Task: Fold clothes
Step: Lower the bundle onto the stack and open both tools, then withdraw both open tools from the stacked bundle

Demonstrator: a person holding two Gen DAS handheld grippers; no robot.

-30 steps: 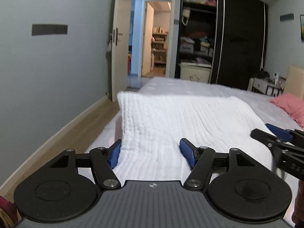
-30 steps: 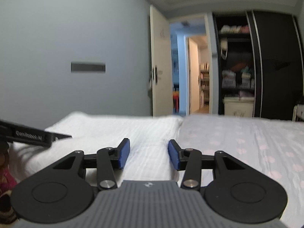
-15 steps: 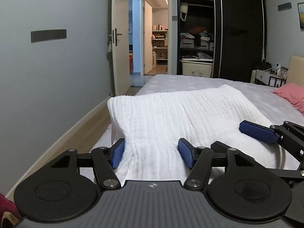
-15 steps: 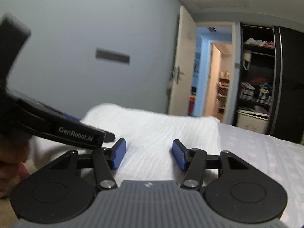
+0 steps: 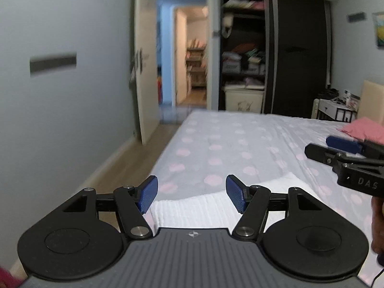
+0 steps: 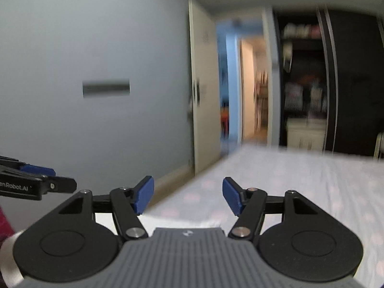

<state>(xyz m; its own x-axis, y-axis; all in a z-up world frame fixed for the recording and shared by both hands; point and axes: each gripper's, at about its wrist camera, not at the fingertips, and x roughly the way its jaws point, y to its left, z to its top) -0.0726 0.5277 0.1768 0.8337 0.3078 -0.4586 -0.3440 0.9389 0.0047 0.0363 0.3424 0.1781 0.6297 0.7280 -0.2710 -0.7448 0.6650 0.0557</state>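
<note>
Left wrist view, reading from the left: you are facing a pale grey wall [image 5: 72,108] carrying a dark rectangular plate [image 5: 53,63], then a cream door [image 5: 144,76] standing open onto a lit hallway, then a dark wardrobe [image 5: 295,67] with shelves of folded fabric. Below them a bed with a lilac sheet dotted in pink [image 5: 240,148] is stretching away from you. You are holding the left gripper [image 5: 191,194] above the near edge of that bed, its jaws spread wide with nothing between the blue ribbed pads [image 5: 149,196]. The white textured cloth [image 5: 206,206] is lying bunched on the sheet just beneath and behind those pads, touching neither. Further right, the right gripper [image 5: 345,151] is reaching in from the frame edge, and a pink pillow [image 5: 364,129] is resting at the far corner beside a small white bedside stand [image 5: 333,108].

Right wrist view, much blurred: the left gripper [image 6: 36,180] is poking in at the left edge, in front of the grey wall. In the middle you are holding the right gripper [image 6: 188,195] with its jaws also standing wide apart and gripping nothing. A pale strip of the white cloth [image 6: 168,220] is showing low between the fingers, and the dotted sheet [image 6: 312,187] is filling the right side.
</note>
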